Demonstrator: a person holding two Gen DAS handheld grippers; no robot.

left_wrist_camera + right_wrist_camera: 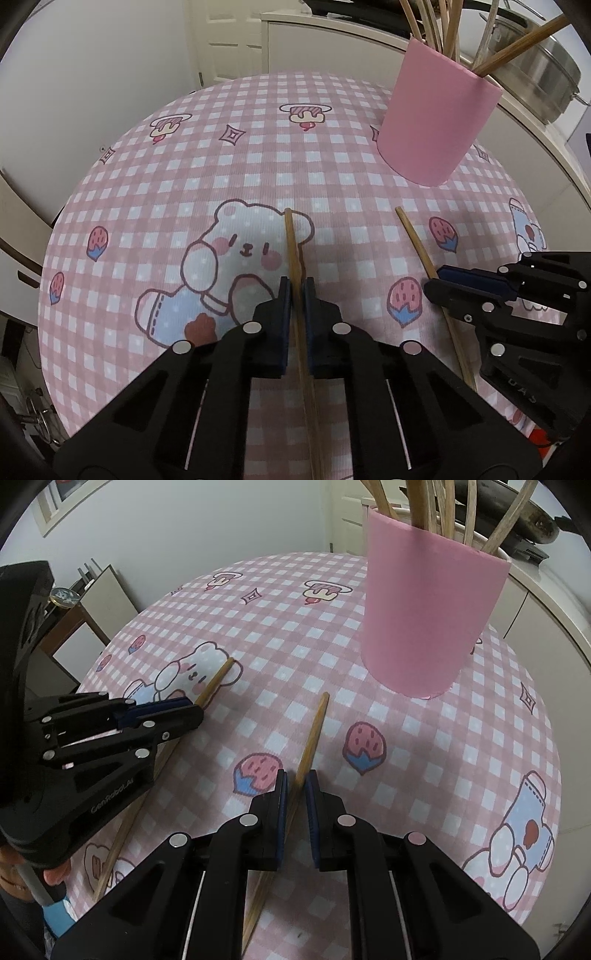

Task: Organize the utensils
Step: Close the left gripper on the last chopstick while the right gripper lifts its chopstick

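Black plastic fingers with dark blue pads fill the near part of each wrist view. The left gripper (pixel 296 291) has its jaws drawn in on a thin light-wood chopstick (pixel 293 240), the pads pressing its sides; the stick runs back under the gripper toward the near edge of the tabletop, and its blunt end reaches forward past the fingertips onto the printed white bear. The right gripper (pixel 295 784) is likewise closed to a narrow gap around a second thin light-wood chopstick (pixel 314 727), which passes between its pads at a slant, its free end pointing toward the far side of the tabletop. Whether both pads press this stick cannot be told for certain, though the stick fills most of the gap.

Both sticks lie low along the pink-and-white checked tablecloth (pixel 147 184), side by side and apart, the left one nearer the left edge. Each gripper shows in the other's view, just beside its neighbour.

Farther on, toward the far right part of the tabletop, stands a tall pink cylindrical holder (pixel 432 620), upright, with several wooden sticks (pixel 417 502) rising out of its open top. It is well apart from both gripped chopsticks. Behind it sits a round steel pot (pixel 535 74) on a white counter.
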